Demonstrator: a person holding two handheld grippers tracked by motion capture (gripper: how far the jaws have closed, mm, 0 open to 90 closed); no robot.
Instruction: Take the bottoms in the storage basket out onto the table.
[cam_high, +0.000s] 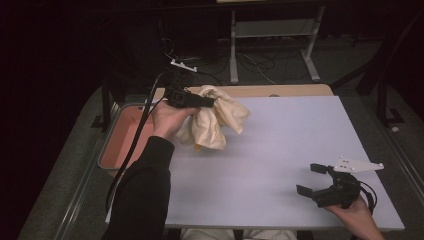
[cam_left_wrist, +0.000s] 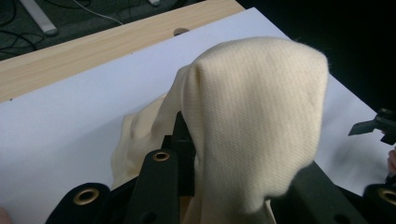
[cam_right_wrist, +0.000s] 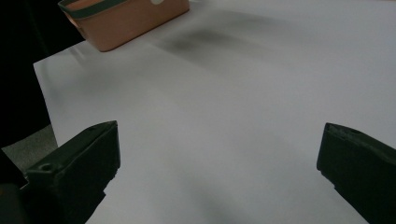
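Table (cam_high: 280, 165) carries a white sheet; a salmon tray (cam_high: 125, 140) sits off its left edge. I see my left gripper (cam_high: 200, 101) clamped on a cream cloth (cam_high: 215, 120), lifted and hanging over the table's far left part. My right gripper (cam_high: 312, 180) rests near the front right corner, jaws spread wide, holding nothing.
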